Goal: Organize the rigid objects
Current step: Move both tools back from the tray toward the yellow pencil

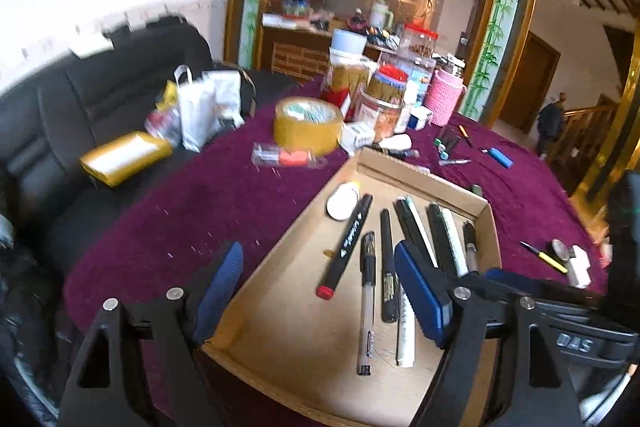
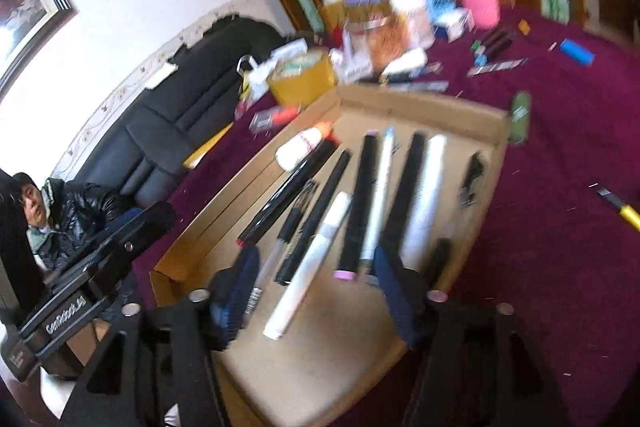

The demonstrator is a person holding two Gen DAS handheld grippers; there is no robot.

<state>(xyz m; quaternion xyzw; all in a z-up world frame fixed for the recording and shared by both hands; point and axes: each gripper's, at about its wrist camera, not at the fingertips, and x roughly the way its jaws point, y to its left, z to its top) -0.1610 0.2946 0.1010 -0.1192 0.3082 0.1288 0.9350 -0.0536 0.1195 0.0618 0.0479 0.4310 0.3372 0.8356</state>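
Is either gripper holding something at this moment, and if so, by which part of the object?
Nothing is held. The left gripper and the right gripper both stand open above the cardboard tray; the pens lie loose in it.

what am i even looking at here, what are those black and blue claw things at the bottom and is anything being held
Those are two handheld grippers, one in each of a person's hands, each carrying a wide-angle camera looking along its blue-padded fingers. One picture is the left gripper view, the other the right gripper view. Both hang over a shallow brown cardboard tray of pens and markers, on a purple tablecloth. A tan roll of packing tape and a blue lighter lie outside the tray. Both grippers are open and hold nothing.
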